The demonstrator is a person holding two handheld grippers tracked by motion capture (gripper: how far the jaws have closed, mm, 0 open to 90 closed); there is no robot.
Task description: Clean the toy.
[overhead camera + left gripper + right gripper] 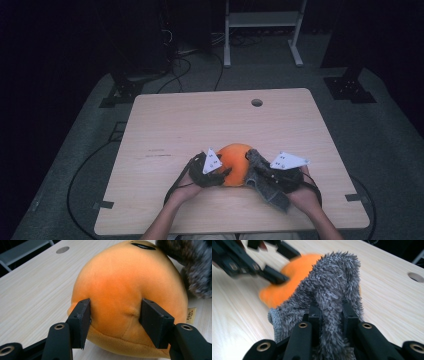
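Observation:
An orange plush toy [235,162] [125,285] lies on the wooden table [200,120] near its front edge. My left gripper [222,172] [115,322] is shut on the toy's left side, and its black pads dent the soft fabric on both sides. A grey fuzzy cloth [272,192] [334,277] is pinched in my right gripper [252,162] [330,312], which is shut on it. The cloth drapes against the toy's right side [287,287] and hangs down toward the table. The cloth [195,270] also touches the toy's top in the left gripper view.
A round cable hole [256,102] [416,277] sits near the table's far edge. A small label [191,315] sticks out beside the toy. Cables and a white frame [262,20] stand on the dark floor behind the table.

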